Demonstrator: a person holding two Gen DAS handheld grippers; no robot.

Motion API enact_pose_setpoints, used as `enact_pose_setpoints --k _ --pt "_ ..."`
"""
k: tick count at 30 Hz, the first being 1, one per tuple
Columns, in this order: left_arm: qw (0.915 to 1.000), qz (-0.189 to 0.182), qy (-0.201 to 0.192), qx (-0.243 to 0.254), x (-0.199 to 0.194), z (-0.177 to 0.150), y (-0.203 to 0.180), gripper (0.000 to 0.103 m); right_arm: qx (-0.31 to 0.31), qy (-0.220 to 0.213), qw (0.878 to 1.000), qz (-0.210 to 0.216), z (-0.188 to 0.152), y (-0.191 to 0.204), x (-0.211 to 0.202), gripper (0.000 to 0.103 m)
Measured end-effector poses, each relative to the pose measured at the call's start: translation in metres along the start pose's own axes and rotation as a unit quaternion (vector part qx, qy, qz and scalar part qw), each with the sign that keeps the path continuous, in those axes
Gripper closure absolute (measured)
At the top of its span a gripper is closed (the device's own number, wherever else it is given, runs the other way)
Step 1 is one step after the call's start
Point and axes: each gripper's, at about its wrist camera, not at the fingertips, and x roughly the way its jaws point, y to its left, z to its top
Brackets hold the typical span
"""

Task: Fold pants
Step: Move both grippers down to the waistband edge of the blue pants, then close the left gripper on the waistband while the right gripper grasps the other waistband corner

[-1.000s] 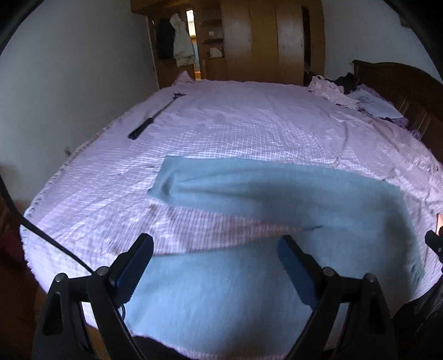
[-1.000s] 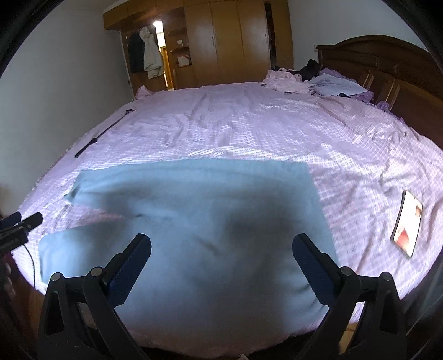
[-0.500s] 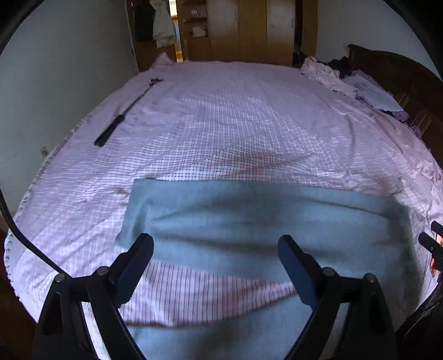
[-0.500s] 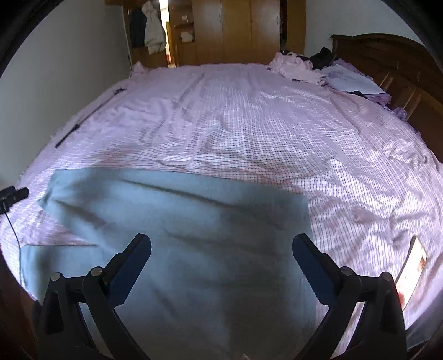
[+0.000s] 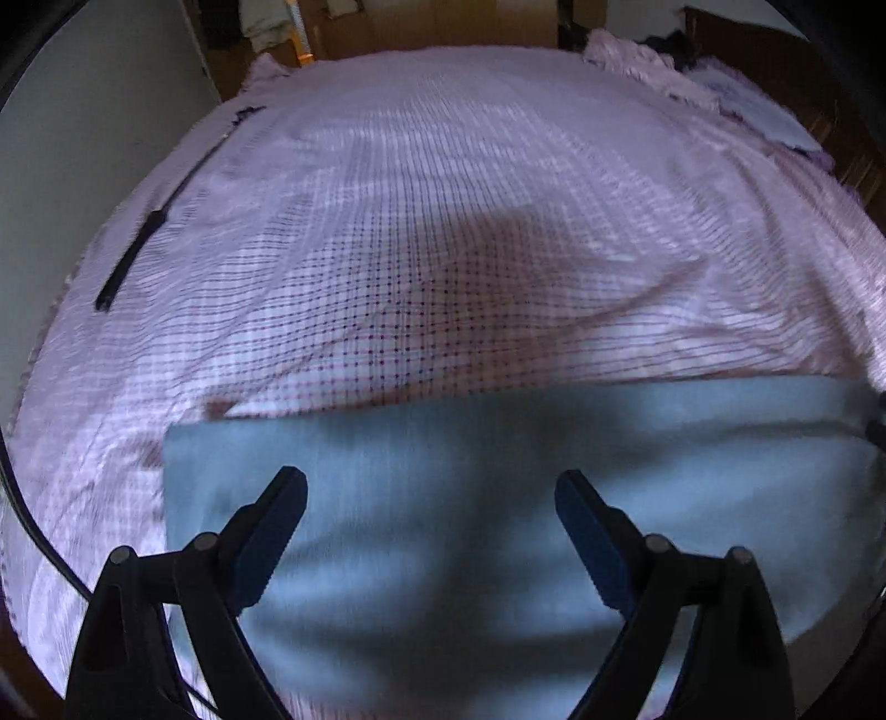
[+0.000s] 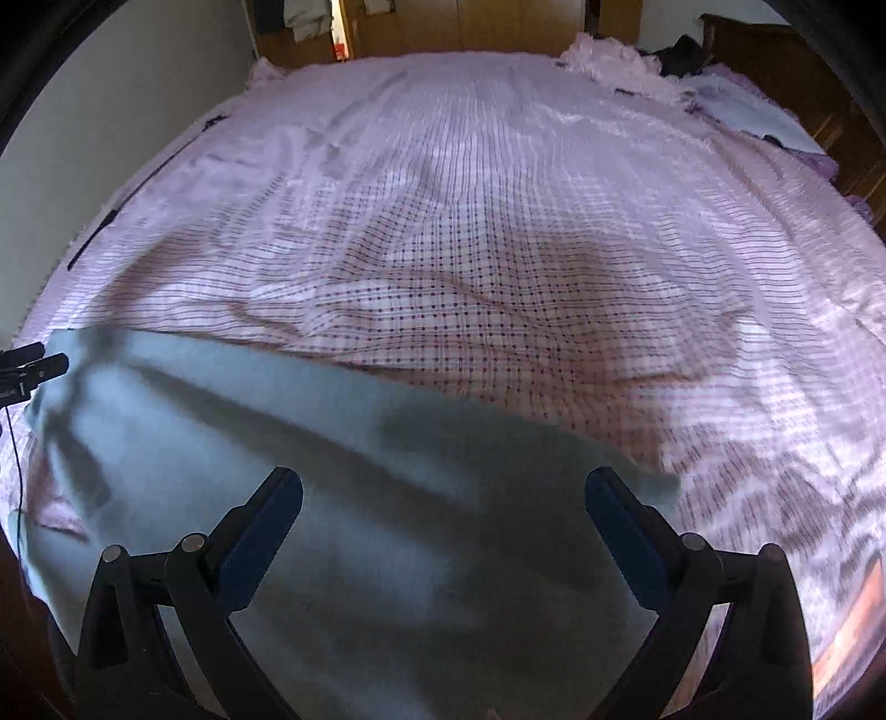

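Left wrist view: the left gripper (image 5: 431, 487) hangs over the near half of the pants (image 5: 498, 471), its two blue-padded fingers (image 5: 268, 537) spread wide with nothing between them.
Right wrist view: the right gripper (image 6: 443, 487) is likewise splayed wide and empty, poised above the pants (image 6: 332, 471).
Pants: light blue, lying flat on the bed sheet (image 5: 443, 221) along its near edge; in the left view the far edge runs nearly straight across, with one square corner at the left.
Pants in right view: the far edge slants down from left to right, ending in a corner just beside the right finger (image 6: 623, 531); long creases cross the cloth.
Bed sheet: pale pink with a fine check, wrinkled, covering the whole bed (image 6: 498, 221).
Black rod: a long thin black stick (image 5: 144, 238) lies near the sheet's left edge, well apart from the pants.
Clothes pile: crumpled pink and white garments (image 6: 637, 69) sit at the far right corner by the dark wooden headboard (image 6: 775, 50).
Sharpness: both views are motion-blurred.
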Motion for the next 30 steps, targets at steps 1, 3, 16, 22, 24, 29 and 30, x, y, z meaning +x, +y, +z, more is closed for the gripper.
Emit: enact_pose_setpoints --k 1,3,16,22,24,29,30 --pt "1.0 -0.001 0.008 -0.001 0.01 0.003 0.003 0.009 -0.003 0.006 1.0 -0.002 0.002 -0.001 0.006 0.004" --pt "0.9998 -0.007 0.017 -0.006 0.023 0.005 0.007 0.009 -0.009 0.024 1.0 -0.001 0.006 -0.003 0.024 0.004" --pt "0.9977 -0.04 0.011 0.054 0.062 -0.001 0.01 0.006 -0.025 0.06 0.998 0.026 0.011 -0.016 0.068 0.004" --pt "0.9966 -0.054 0.01 0.061 0.051 -0.01 0.001 0.039 -0.031 0.05 0.998 0.027 0.009 -0.01 0.056 0.018" --pt "0.9962 -0.054 0.01 0.068 0.045 -0.012 -0.006 0.057 -0.035 0.045 0.998 0.032 0.01 -0.002 0.047 0.041" --pt "0.9982 -0.036 0.005 0.047 0.028 -0.008 -0.006 0.094 -0.042 0.037 0.997 0.056 0.009 0.01 0.027 0.099" --pt "0.9984 -0.042 0.002 0.039 0.024 -0.004 -0.002 0.095 -0.039 0.035 0.997 0.061 0.01 0.009 0.024 0.103"
